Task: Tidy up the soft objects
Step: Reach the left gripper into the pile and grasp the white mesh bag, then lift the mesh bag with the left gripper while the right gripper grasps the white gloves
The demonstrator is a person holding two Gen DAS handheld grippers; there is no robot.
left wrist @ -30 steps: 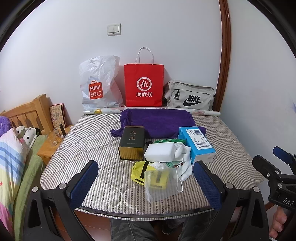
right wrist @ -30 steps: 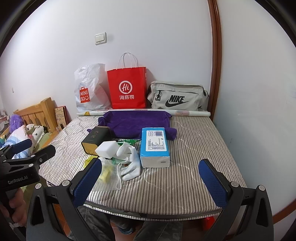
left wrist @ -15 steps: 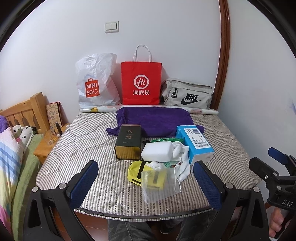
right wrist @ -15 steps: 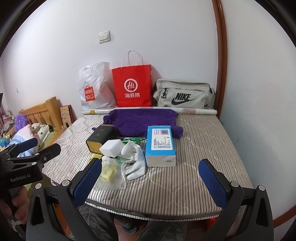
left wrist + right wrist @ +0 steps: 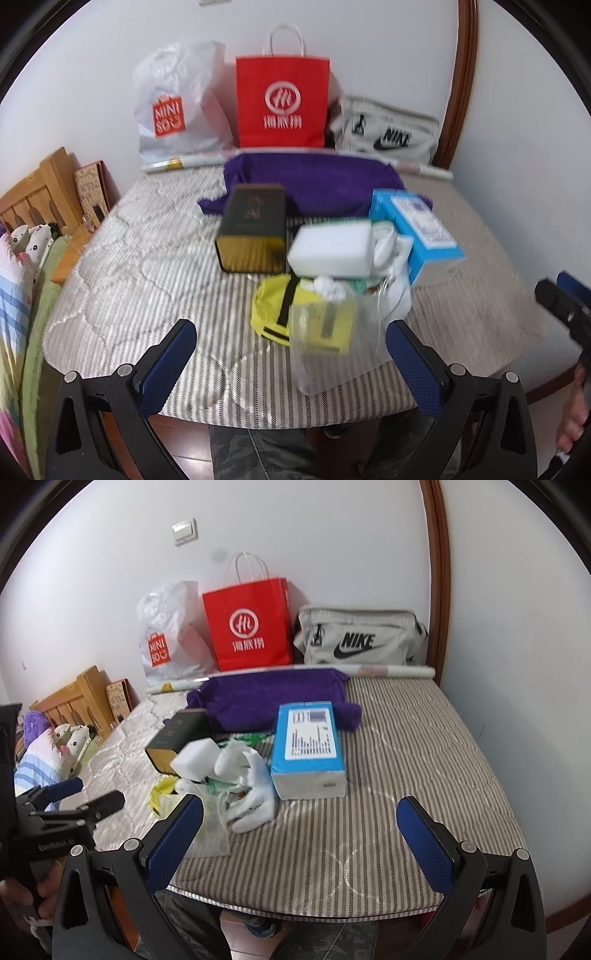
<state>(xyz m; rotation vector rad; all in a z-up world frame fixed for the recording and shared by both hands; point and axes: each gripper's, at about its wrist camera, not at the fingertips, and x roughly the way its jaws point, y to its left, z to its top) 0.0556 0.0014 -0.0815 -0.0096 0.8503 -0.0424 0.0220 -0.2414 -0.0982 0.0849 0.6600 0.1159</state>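
Both tools hang over the near edge of the striped mattress point(image 5: 406, 738). The left hand-held gripper point(image 5: 291, 354) has its fingers spread wide, holding nothing; the right hand-held gripper point(image 5: 301, 829) is spread the same way. The soft things lie in a heap mid-mattress: a white sponge point(image 5: 330, 251), white gloves point(image 5: 255, 786) and a yellow pouch point(image 5: 273, 310) (partly under a clear bag). A purple towel point(image 5: 314, 181) lies farther back, a blue box point(image 5: 308, 746) to the right.
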